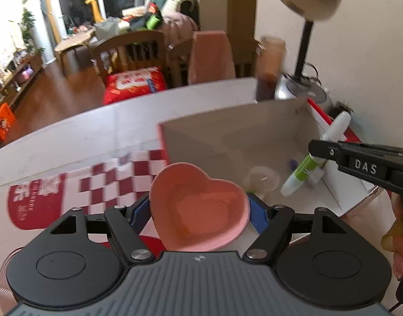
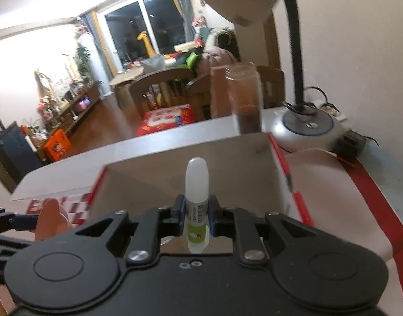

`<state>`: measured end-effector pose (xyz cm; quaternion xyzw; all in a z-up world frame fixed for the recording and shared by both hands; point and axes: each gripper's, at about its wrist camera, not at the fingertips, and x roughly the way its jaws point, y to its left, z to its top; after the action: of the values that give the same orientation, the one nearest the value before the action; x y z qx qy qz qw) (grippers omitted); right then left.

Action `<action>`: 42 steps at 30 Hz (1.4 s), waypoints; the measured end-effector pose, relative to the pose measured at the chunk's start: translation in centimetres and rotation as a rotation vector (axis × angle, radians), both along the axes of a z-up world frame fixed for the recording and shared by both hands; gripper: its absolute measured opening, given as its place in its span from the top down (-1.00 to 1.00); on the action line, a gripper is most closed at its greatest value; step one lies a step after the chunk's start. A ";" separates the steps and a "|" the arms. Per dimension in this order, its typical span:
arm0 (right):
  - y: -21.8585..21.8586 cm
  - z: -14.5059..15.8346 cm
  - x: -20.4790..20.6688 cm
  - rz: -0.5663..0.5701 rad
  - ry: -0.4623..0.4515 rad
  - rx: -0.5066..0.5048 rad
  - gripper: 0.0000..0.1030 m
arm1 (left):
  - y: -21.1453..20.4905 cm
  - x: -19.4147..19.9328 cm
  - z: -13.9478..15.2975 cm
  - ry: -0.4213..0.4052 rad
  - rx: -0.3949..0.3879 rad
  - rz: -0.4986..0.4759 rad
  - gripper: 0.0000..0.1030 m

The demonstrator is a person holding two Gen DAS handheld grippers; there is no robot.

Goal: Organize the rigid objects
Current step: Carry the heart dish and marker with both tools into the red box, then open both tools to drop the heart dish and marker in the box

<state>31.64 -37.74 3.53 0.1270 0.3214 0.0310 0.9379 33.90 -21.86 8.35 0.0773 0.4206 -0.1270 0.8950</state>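
Note:
My left gripper [image 1: 198, 208] is shut on a pink heart-shaped dish [image 1: 198, 208], held above the near left edge of an open cardboard box [image 1: 227, 131]. My right gripper [image 2: 197, 212] is shut on a white and green glue stick [image 2: 197, 184], cap pointing up, over the box [image 2: 175, 181]. In the left wrist view the right gripper [image 1: 317, 155] holds the glue stick [image 1: 304, 171] over the box's right side. A clear small cup [image 1: 262, 180] lies on the box floor. The pink dish [image 2: 51, 218] shows at the left of the right wrist view.
The box rests on a white table [image 1: 69, 137], with a red checkered flap [image 1: 109, 179] folded out to the left. A tall glass jar [image 2: 247, 100] and a desk lamp base [image 2: 309, 129] stand behind the box. Wooden chairs [image 1: 130, 50] stand beyond the table.

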 end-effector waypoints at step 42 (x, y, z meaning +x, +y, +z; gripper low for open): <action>-0.9 -3.1 1.7 0.076 0.099 -0.106 -0.18 | -6.2 4.9 -6.8 0.097 0.084 -0.027 -0.52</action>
<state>33.30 -38.61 0.40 0.0663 0.3730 0.0431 0.9245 38.81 -28.06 1.60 0.1142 0.4672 -0.1248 0.8678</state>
